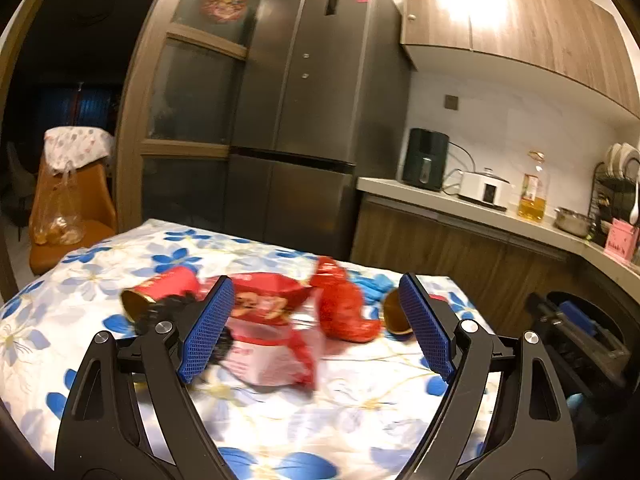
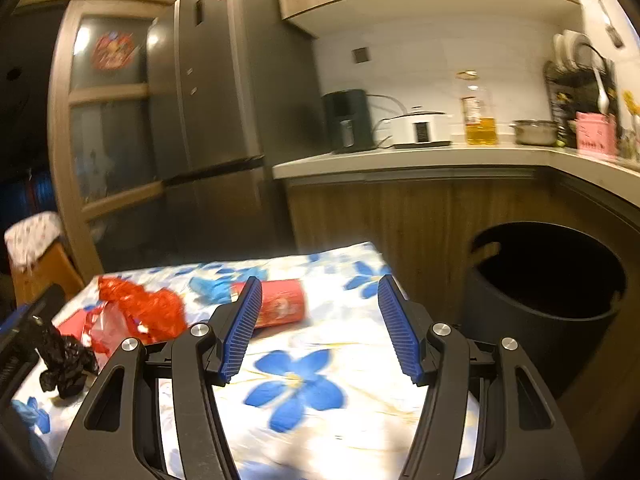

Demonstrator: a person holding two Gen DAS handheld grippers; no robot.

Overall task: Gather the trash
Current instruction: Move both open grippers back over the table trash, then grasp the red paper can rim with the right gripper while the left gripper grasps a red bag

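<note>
Trash lies on a table with a blue-flowered cloth [image 1: 360, 408]. There is a red paper cup [image 1: 168, 290] on its side, a crumpled black bag [image 1: 160, 314], a red snack bag [image 1: 272, 320], crumpled red plastic [image 1: 344, 312] and a second cup [image 1: 396, 316]. My left gripper [image 1: 316, 284] is open just short of the snack bag, holding nothing. In the right wrist view my right gripper [image 2: 320, 280] is open over the cloth, with a red cup [image 2: 280, 304] past its left finger. The red plastic [image 2: 148, 308] and the black bag [image 2: 66, 364] lie to its left.
A black round bin [image 2: 520, 320] stands open off the table's right edge. A blue glove [image 2: 212, 290] lies near the far edge. Behind are a grey fridge [image 1: 312, 120], a counter [image 2: 400, 160] with appliances and an oil bottle, and an orange chair [image 1: 72, 208] at the left.
</note>
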